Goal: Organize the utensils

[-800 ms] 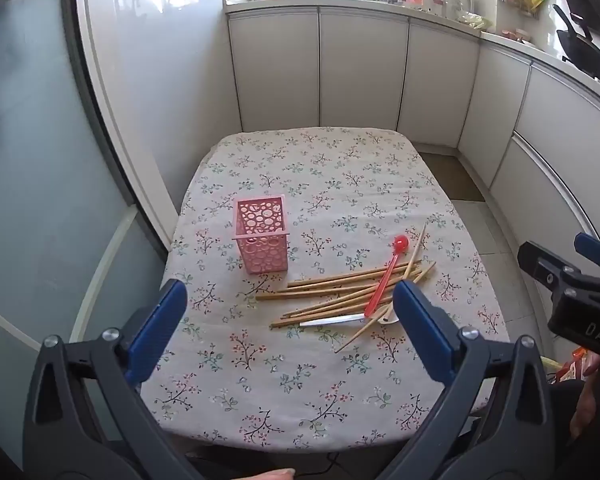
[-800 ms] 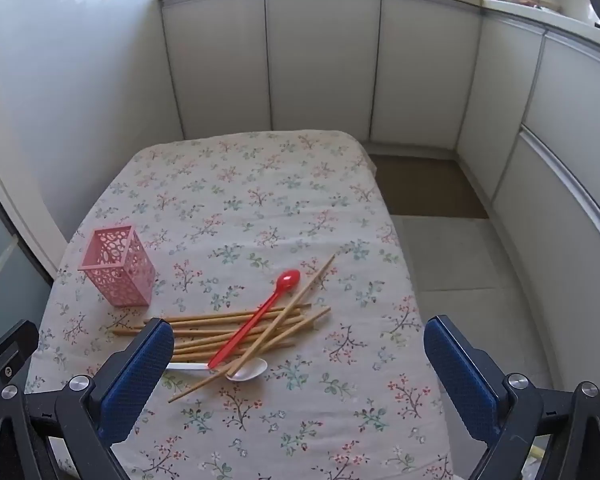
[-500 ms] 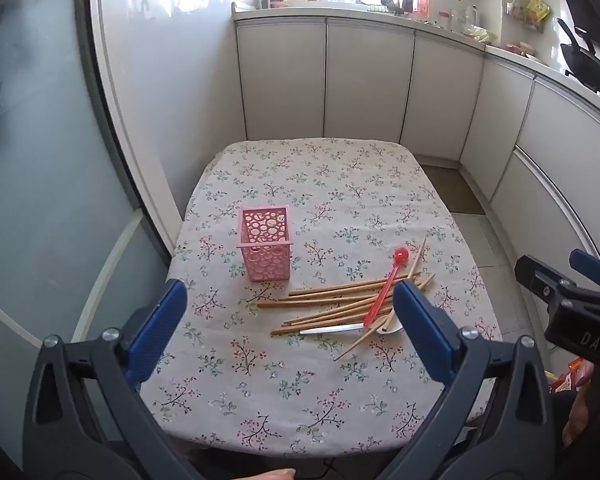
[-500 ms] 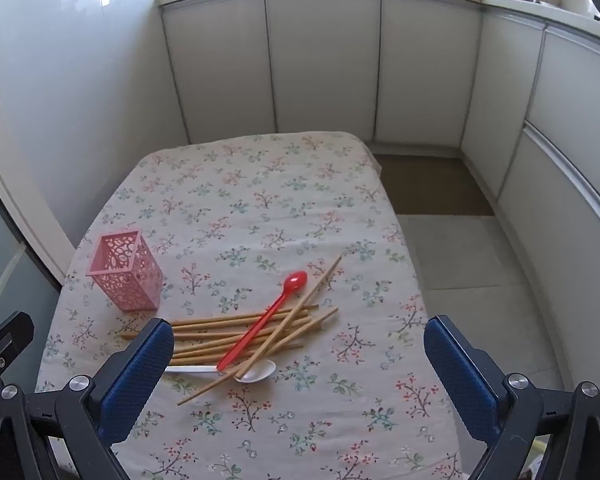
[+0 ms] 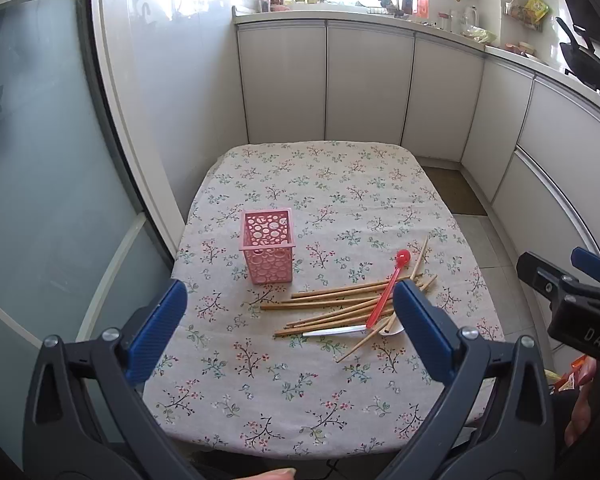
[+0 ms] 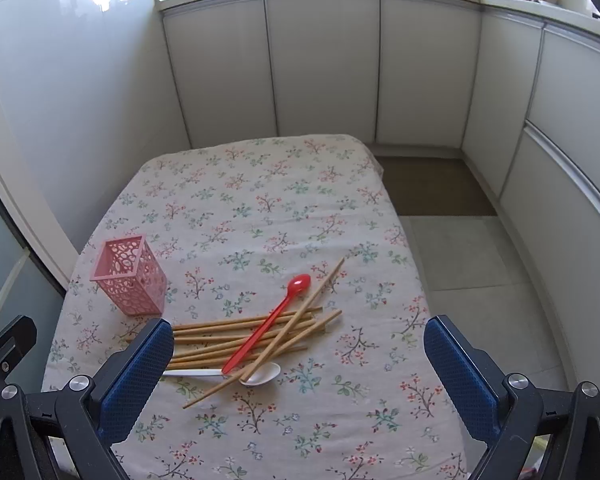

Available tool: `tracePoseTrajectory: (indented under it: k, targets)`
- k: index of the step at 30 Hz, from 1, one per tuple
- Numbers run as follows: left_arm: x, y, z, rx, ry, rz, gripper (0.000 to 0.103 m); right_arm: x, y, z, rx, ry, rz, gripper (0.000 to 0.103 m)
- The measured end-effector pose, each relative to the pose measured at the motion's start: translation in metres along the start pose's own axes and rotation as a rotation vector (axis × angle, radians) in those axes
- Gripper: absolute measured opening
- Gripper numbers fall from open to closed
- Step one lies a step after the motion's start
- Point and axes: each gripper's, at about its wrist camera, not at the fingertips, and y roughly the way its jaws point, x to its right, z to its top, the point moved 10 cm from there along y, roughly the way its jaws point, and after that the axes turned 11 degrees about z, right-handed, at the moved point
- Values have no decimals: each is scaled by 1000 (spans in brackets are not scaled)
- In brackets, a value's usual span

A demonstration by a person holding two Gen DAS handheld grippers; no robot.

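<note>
A pink perforated holder point(image 5: 267, 250) stands upright and empty on the floral tablecloth point(image 5: 320, 184); it also shows in the right wrist view point(image 6: 130, 276). To its right lies a loose pile of wooden chopsticks point(image 5: 340, 300) point(image 6: 244, 332), with a red spoon point(image 5: 388, 286) point(image 6: 272, 320) across them and a white spoon point(image 5: 340, 331) point(image 6: 260, 374) at the near edge. My left gripper point(image 5: 290, 330) is open and empty, held back above the table's near side. My right gripper point(image 6: 298, 364) is open and empty, above the pile's near side.
White cabinets point(image 5: 364, 88) curve around the far and right sides. A glass door point(image 5: 40, 200) stands at the left. Tiled floor point(image 6: 460, 256) lies right of the table. The right gripper's body point(image 5: 572, 300) shows at the left view's right edge.
Both grippers have drawn back and risen a little, so the table and utensils look smaller and lower. Nothing on the table has moved.
</note>
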Motion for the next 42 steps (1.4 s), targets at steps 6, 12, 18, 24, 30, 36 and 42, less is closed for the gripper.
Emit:
tracePoseTrajectory:
  k: [6,12,18,24,30,36,42]
  targets:
    - [1,-1,0,4,8,4,102,0,-2,0,5,1,1,103]
    - [0,0,0,3,12,10,102,0,-3,0,8,1,0,103]
    - [-1,0,1,8,13,12,102,2,-5,2,14,3,-6,103]
    - [-2,-1,2,10,15,14,102,2,-6,3,15,1,-9,103]
    - [-3,0,2,11,17,19,102,2,-6,3,15,-3,-12,103]
    - [-3,0,2,14,21,26,102,4,-6,3,19,-6,-17,103]
    - [-2,0,2,16,21,26,102,4,-6,3,20,-7,-18,103]
